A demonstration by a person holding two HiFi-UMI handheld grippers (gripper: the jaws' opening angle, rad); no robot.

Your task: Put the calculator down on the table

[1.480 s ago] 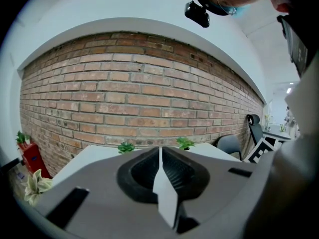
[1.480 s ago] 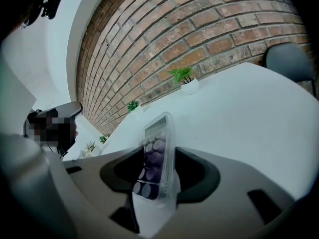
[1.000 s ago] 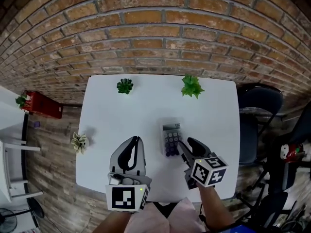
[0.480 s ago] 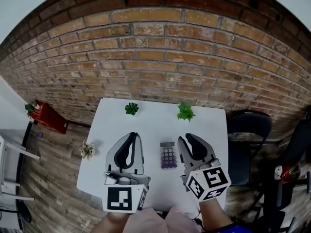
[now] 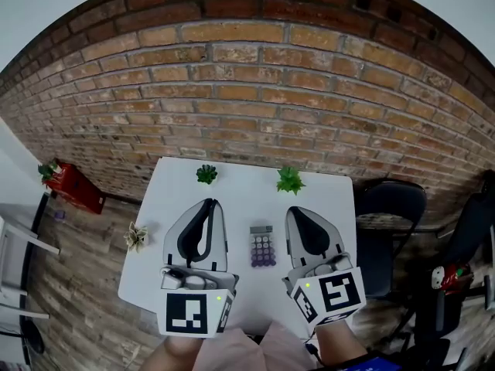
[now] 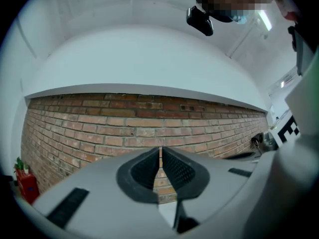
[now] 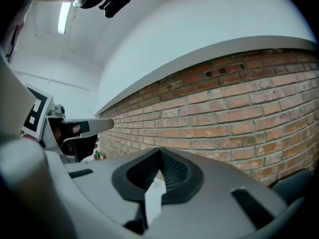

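Calculator (image 5: 262, 247): lies flat and face up on the white table (image 5: 336, 207), display end toward the brick wall (image 5: 247, 91); it sits between the two grippers and touches neither; judged from this, the put-down looks finished.
Left gripper (image 5: 210, 202): held to the left of the calculator, pointing at the wall; its jaws are pressed together pad to pad; nothing is between them.
Right gripper (image 5: 295, 210): held to the right of the calculator; its jaws have just been closing and now meet; nothing is between them.
Likely handling: a light, stiff plastic slab; the casing is probably smooth and a little slippery; the keys give under pressure; the display is the part most likely to be damaged.
Where to hold: across the two long side edges, near the middle; keep the pads off the display and the keys; lying flat, it leaves little edge to catch.
Nearby: two small plants (image 5: 206, 174) stand at the table's far edge, well apart from the calculator.
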